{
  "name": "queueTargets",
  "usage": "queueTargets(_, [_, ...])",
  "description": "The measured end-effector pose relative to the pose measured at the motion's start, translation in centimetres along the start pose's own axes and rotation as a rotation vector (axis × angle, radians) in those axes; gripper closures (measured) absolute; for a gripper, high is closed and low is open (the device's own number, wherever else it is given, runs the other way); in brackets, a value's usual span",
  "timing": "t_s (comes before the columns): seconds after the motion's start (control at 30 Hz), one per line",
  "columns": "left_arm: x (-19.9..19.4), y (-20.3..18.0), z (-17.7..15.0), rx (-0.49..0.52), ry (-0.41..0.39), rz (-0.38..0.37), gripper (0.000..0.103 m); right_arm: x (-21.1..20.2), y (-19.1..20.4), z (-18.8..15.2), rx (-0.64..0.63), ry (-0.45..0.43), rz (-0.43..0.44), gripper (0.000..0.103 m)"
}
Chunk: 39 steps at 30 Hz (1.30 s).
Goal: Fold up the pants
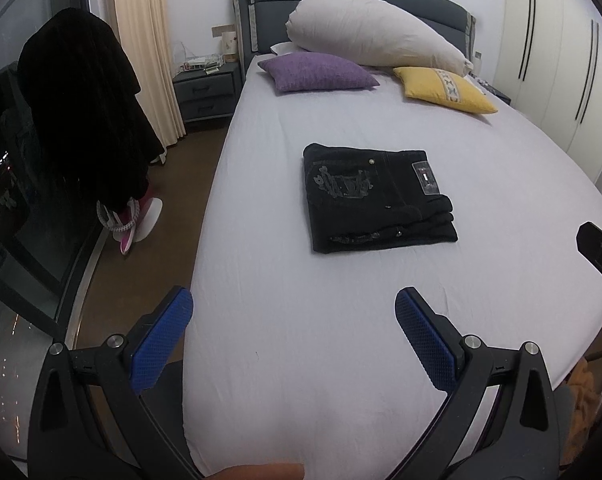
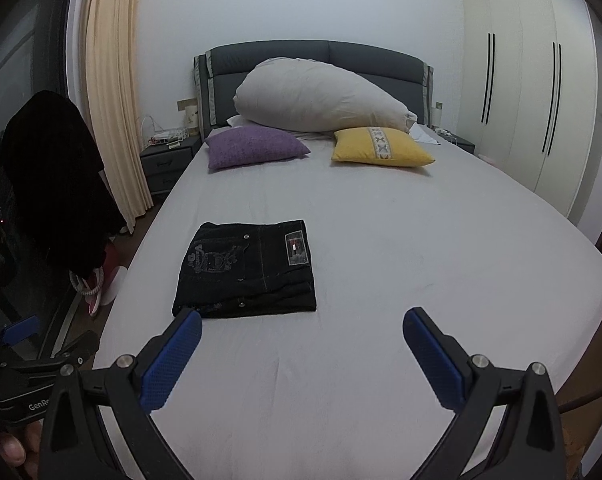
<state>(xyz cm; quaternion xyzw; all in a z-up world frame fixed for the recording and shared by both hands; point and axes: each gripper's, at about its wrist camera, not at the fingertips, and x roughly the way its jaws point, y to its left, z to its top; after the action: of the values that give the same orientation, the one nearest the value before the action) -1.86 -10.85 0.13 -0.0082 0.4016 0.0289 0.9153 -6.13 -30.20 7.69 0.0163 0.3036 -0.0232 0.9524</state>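
Blue-padded fingers of my left gripper (image 1: pixel 294 308) sit closest to the lens, spread wide with nothing between them, hovering level over the near end of the pale grey bedsheet (image 1: pixel 301 360). Same deal on my right gripper (image 2: pixel 302 328): jaws wide apart, empty, pointing up the bed toward the dark grey padded headboard (image 2: pixel 301 56). Its left fingertip overlaps the near corner of the pants in that view, can't tell if it's touching. The black folded denim pants (image 1: pixel 377 196) lie flat in a neat rectangle mid-bed, at about 12 o'clock from the left gripper and 11 o'clock from the right one (image 2: pixel 247 268), patch label facing up. Purple square cushion (image 2: pixel 255 146) and yellow square cushion (image 2: pixel 381 146) sit further up.
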Motion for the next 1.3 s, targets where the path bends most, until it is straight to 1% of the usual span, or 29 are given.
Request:
queueTargets(0.53, [1.3,-0.1,-0.7,-0.017,0.03,0.002,0.0,0.2,1.3,-0.8,-0.034,0.03,0.017,0.0])
queueTargets(1.3, [1.5,-0.4,-1.0,-0.021,0.034,0.001,0.0,0.4,1.9,-1.4,-0.042,0.045,0.019,0.0])
